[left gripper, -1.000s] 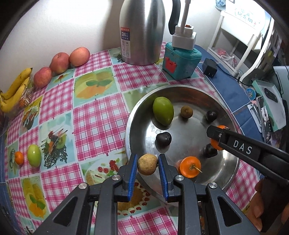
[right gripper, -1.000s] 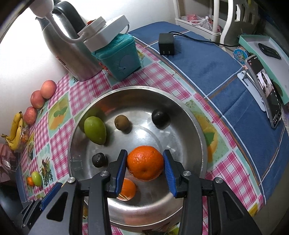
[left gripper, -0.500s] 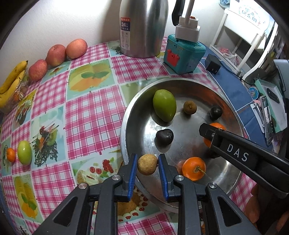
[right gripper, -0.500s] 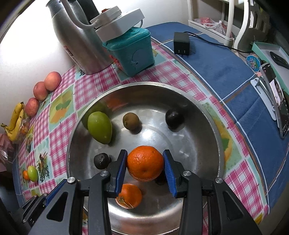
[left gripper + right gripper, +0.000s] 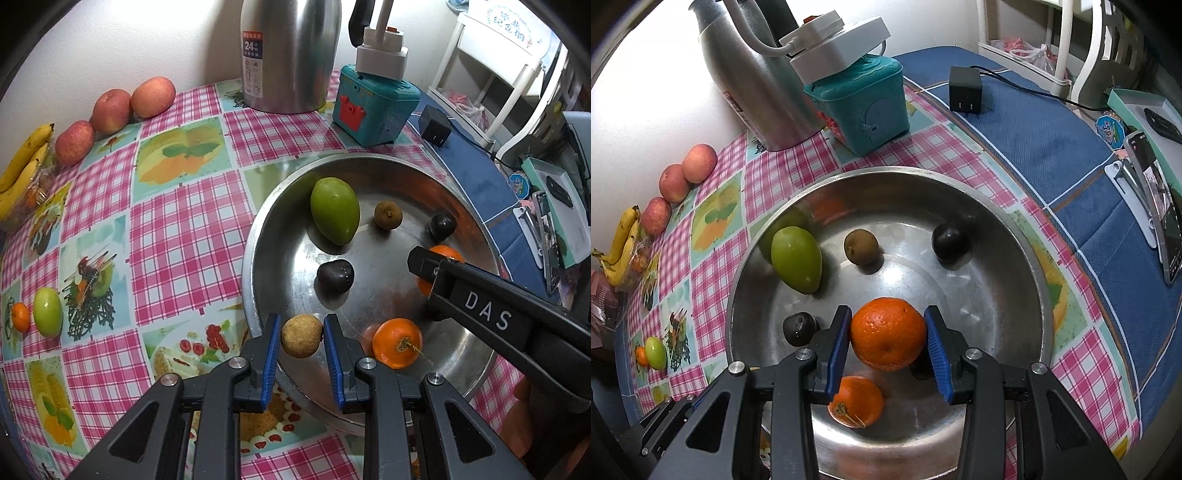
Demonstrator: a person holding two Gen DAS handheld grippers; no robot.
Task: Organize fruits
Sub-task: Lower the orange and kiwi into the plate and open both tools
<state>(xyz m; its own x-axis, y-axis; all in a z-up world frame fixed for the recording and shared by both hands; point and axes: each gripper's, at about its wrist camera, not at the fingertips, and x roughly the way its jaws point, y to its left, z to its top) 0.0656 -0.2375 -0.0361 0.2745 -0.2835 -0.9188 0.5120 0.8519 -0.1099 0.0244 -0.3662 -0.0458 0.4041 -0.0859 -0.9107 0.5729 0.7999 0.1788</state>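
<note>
My left gripper (image 5: 301, 341) is shut on a small tan round fruit (image 5: 301, 335), held over the near left rim of the steel bowl (image 5: 258, 236). My right gripper (image 5: 888, 341) is shut on a large orange (image 5: 888, 334) above the bowl's (image 5: 1034, 258) middle; it also shows in the left wrist view (image 5: 441, 254). In the bowl lie a green mango (image 5: 796, 258), a brown kiwi-like fruit (image 5: 860, 246), two dark fruits (image 5: 950, 238) (image 5: 799, 328) and a small orange with a stem (image 5: 855, 400).
On the checked tablecloth, three apples (image 5: 110, 110) and bananas (image 5: 22, 173) lie far left; a small green fruit (image 5: 48, 312) and tiny orange (image 5: 20, 316) lie near left. A steel kettle (image 5: 288, 55), teal box (image 5: 373, 103) and black charger (image 5: 964, 94) stand behind the bowl.
Both grippers have kept their fruits. The left wrist view has shifted slightly closer to the bowl; the right gripper has moved a little forward over the bowl.
</note>
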